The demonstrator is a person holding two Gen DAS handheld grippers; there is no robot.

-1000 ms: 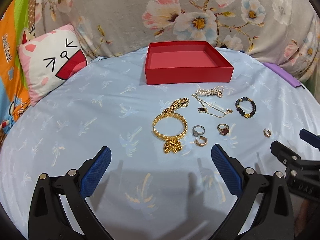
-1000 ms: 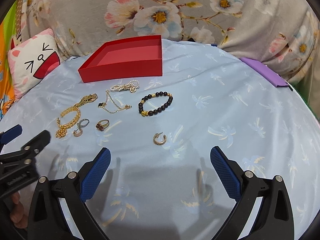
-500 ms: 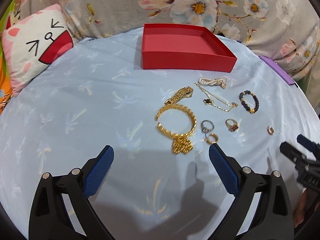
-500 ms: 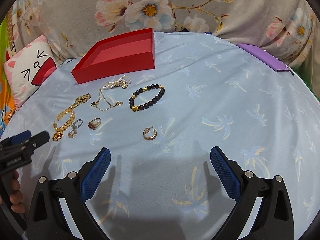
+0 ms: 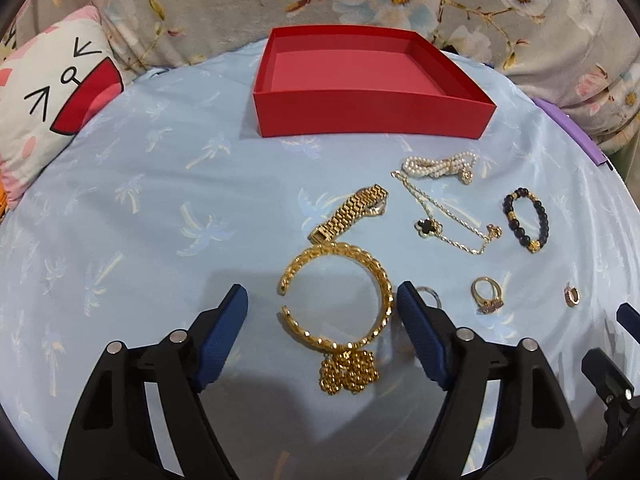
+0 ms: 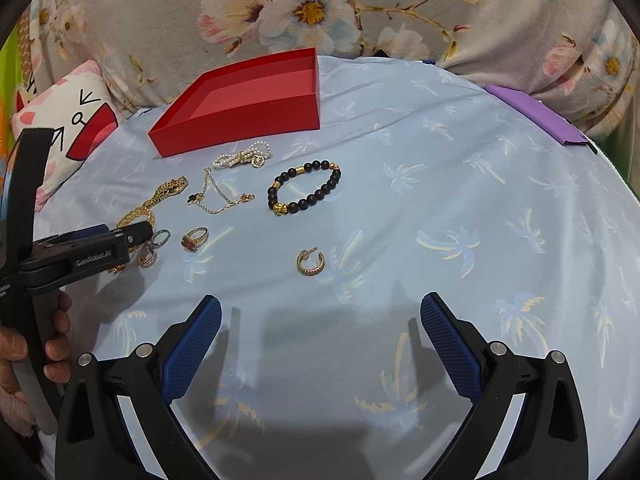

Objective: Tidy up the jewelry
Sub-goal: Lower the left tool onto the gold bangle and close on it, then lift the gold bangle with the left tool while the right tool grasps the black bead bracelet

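Note:
A gold bangle [image 5: 336, 296] with a clumped gold chain [image 5: 348, 372] lies on the blue cloth between the fingers of my left gripper [image 5: 320, 300]. Its jaws are closing, and the right pad [image 5: 416, 328] is just short of the bangle's rim. Beyond the bangle lie a gold watch band [image 5: 348, 212], a pearl bracelet [image 5: 436, 166], a thin clover chain [image 5: 448, 224], a black bead bracelet [image 6: 304, 192] and a red-stone ring [image 6: 194, 238]. The red box [image 5: 372, 116] stands empty at the back. My right gripper [image 6: 320, 308] stands open, just short of a gold hoop earring [image 6: 310, 262].
A cat-face pillow [image 5: 52, 96] lies at the left and a floral blanket [image 6: 320, 8] rises behind the box. A purple flat thing [image 6: 536, 114] sits at the right edge. A silver ring [image 6: 160, 236] and another hoop [image 6: 148, 258] lie beside the left gripper [image 6: 124, 234]. A hand [image 6: 48, 344] holds its handle.
My left gripper has moved forward and down until the gold bangle lies between its fingers, and its jaws have narrowed. The right gripper has stayed about where it was.

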